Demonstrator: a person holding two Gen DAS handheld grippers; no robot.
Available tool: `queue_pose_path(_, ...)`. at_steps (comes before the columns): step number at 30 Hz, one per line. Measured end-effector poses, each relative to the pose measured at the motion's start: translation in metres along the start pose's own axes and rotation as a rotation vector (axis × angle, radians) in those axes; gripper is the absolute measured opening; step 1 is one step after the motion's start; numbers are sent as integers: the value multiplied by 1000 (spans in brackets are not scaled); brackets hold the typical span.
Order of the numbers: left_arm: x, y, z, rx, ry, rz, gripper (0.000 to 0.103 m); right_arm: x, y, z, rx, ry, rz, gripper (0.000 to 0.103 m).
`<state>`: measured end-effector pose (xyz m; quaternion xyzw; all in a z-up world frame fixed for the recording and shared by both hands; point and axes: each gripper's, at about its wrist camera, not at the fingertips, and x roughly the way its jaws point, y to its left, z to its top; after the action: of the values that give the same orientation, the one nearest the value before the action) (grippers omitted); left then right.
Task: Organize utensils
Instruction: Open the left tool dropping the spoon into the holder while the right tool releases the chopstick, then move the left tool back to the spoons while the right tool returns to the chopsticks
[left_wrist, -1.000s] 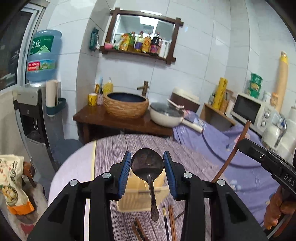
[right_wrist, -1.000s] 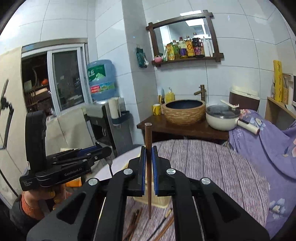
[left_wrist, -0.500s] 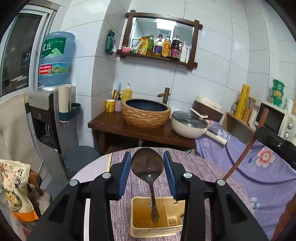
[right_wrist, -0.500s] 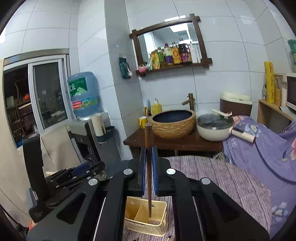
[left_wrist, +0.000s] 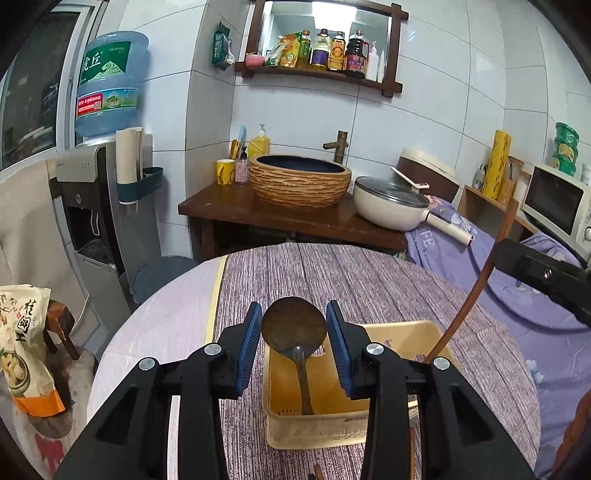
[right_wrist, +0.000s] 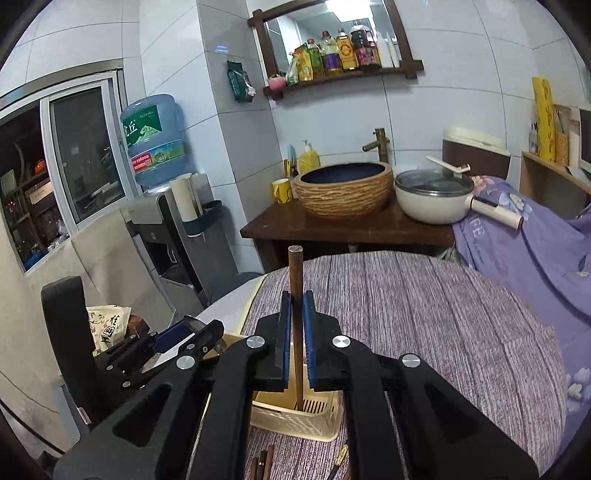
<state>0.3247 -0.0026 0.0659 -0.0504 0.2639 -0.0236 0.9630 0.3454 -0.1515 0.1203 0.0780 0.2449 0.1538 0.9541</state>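
Note:
My left gripper (left_wrist: 294, 325) is shut on a dark metal spoon (left_wrist: 294, 328), bowl up, its handle reaching down into the left part of a yellow plastic utensil caddy (left_wrist: 354, 424) on the round table. My right gripper (right_wrist: 294, 325) is shut on a brown wooden chopstick (right_wrist: 295, 280), held upright with its lower end inside the caddy (right_wrist: 295, 421). In the left wrist view the chopstick (left_wrist: 476, 284) slants into the caddy's right side under the right gripper's black body. The left gripper shows at the left of the right wrist view (right_wrist: 177, 339).
More chopsticks (right_wrist: 264, 463) lie on the purple striped tablecloth (right_wrist: 424, 314) in front of the caddy. Behind the table stand a wooden counter with a woven basin (left_wrist: 299, 179) and a white pan (left_wrist: 391, 208), and a water dispenser (left_wrist: 96, 206) at left.
Both grippers have come down over the caddy. The spoon handle and the chopstick's lower end now reach inside it. Both grips are unchanged.

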Motion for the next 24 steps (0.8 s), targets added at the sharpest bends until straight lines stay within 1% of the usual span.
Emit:
queue_pose_path(6, 7, -5, -7, 19, 22, 4, 36, 8, -4, -6, -2, 15, -24, 7)
queue_pose_path(11, 4, -5, -9, 17, 12, 7, 37, 9, -7, -13, -13, 14, -56, 8)
queue_pose_path(12, 1, -5, -10, 21, 6, 8, 43, 7, -7, -16, -22, 11, -64, 11)
queue_pose_path(13, -2, -5, -10, 22, -2, 9, 49, 6, -7, -18, -27, 5, -68, 19)
queue_pose_path(14, -6, -4, -10, 22, -14, 8, 59, 1, -7, -23, -37, -10, -72, 26)
queue_pose_path(15, -12, -3, -12, 22, -32, 8, 65, -3, -7, -26, -39, -21, -74, 43)
queue_pose_path(16, -18, -3, -13, 21, -46, 5, 66, -8, -7, -30, -42, -30, -75, 48)
queue_pose_path(20, -36, 1, -29, 21, -46, -2, 70, -16, -10, -49, -41, 5, -57, 48)
queue_pose_path(24, -45, 10, -52, -6, 0, -13, 71, -21, -11, -76, -48, 55, -42, 48)
